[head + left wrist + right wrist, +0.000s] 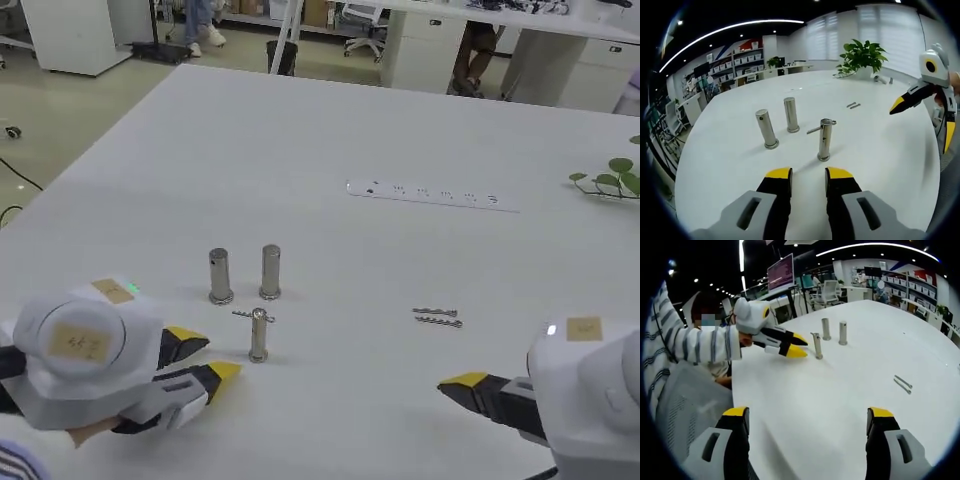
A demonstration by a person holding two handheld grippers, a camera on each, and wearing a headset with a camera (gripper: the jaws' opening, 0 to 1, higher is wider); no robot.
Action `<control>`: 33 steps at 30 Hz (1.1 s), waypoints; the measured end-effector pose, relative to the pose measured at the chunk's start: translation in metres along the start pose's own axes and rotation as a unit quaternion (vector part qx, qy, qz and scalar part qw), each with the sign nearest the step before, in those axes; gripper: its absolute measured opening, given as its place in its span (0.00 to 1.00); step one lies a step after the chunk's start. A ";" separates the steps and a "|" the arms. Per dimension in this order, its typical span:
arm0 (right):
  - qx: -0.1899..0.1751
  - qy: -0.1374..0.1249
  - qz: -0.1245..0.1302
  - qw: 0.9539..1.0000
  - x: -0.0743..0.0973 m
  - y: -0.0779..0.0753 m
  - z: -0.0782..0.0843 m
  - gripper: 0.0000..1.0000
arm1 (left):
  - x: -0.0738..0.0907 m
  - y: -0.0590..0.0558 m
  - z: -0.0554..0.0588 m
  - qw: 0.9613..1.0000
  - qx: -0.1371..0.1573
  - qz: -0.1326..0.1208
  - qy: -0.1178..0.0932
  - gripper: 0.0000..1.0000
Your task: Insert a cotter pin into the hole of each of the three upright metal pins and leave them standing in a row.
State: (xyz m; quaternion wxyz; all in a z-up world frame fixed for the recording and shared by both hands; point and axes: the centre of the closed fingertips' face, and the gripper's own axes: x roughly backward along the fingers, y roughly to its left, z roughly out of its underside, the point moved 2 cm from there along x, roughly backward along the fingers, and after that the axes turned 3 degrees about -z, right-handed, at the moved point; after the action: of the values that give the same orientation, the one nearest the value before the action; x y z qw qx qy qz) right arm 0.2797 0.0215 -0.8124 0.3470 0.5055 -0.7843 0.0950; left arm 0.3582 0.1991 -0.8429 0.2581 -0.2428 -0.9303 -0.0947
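Head view shows one metal pin (259, 338) carrying a cotter pin (244, 314) on the desk (330, 130), two bare metal pins (220, 275) behind it, two loose cotter pins (437, 318) to its right, the left tool (215, 357) near it and slightly apart, the right tool (807, 412) wide apart.

A broad white worktable (330, 140), bearing a power strip (432, 195) and a potted plant (861, 54), stands in an open office under curved ceiling light strips (740, 25). Blind-covered windows (825, 37), stocked shelves (742, 59), a swivel chair (362, 22) and pale floor (70, 110) surround it.
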 end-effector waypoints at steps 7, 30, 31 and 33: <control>-0.002 -0.004 0.003 1.000 0.002 -0.001 -0.001 0.98 | 0.005 0.018 -0.006 1.000 0.015 -0.017 -0.013 0.29; -0.025 -0.019 0.012 0.999 0.003 -0.001 0.004 0.98 | -0.019 0.054 -0.041 0.998 0.024 -0.037 -0.039 0.29; -0.026 -0.019 0.012 0.999 0.003 -0.001 0.004 0.98 | -0.021 0.055 -0.043 0.998 0.023 -0.037 -0.039 0.29; -0.026 -0.020 0.012 0.999 0.003 -0.001 0.004 0.98 | -0.025 0.055 -0.046 0.998 0.023 -0.039 -0.040 0.29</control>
State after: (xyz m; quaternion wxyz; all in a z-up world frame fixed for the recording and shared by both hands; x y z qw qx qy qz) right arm 0.2784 0.0173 -0.8137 0.3432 0.4881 -0.7996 0.0683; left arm 0.4248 0.2229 -0.8148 0.2222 -0.2036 -0.9507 -0.0731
